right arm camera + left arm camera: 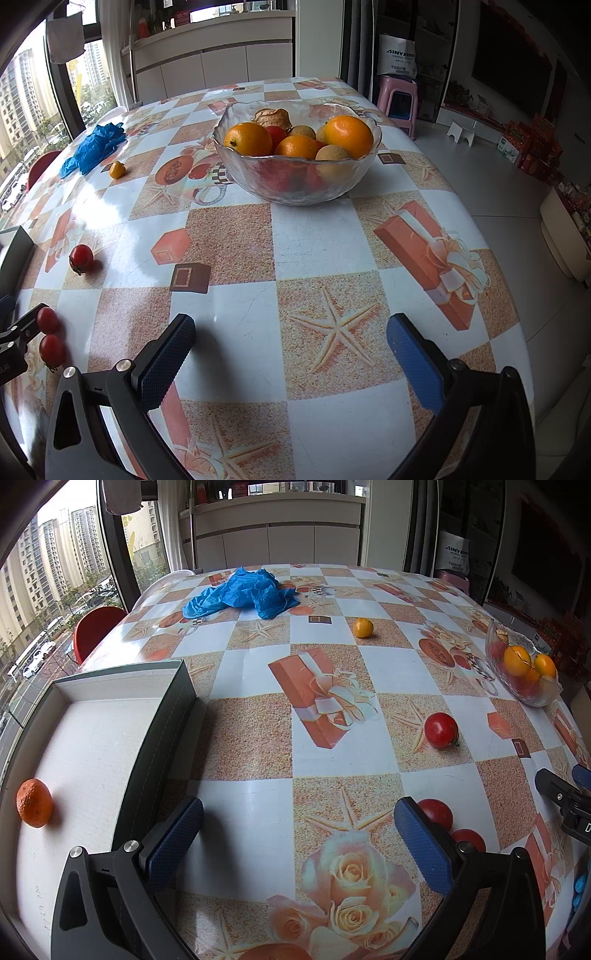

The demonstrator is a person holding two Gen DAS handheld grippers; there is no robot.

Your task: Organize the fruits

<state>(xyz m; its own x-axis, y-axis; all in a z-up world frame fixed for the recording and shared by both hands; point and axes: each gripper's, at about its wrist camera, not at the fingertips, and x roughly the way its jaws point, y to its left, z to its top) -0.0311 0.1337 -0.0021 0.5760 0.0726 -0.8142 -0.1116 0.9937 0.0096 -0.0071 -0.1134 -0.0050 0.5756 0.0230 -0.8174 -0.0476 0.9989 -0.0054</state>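
A glass bowl (295,184) holding oranges and other fruit stands ahead of my right gripper (291,350), which is open and empty over the table. It also shows at the right in the left wrist view (532,694). My left gripper (299,834) is open and empty. An orange (34,803) lies in a shallow box (103,738) to its left. A red tomato (440,729) lies ahead right, two more tomatoes (437,812) beside the right finger. A small yellow-orange fruit (363,627) lies farther back.
A crumpled blue plastic bag (243,592) lies at the far end of the patterned tablecloth (258,720). A red chair (94,629) stands at the left edge, a pink stool (397,99) beyond the far right corner. The floor drops off right of the table.
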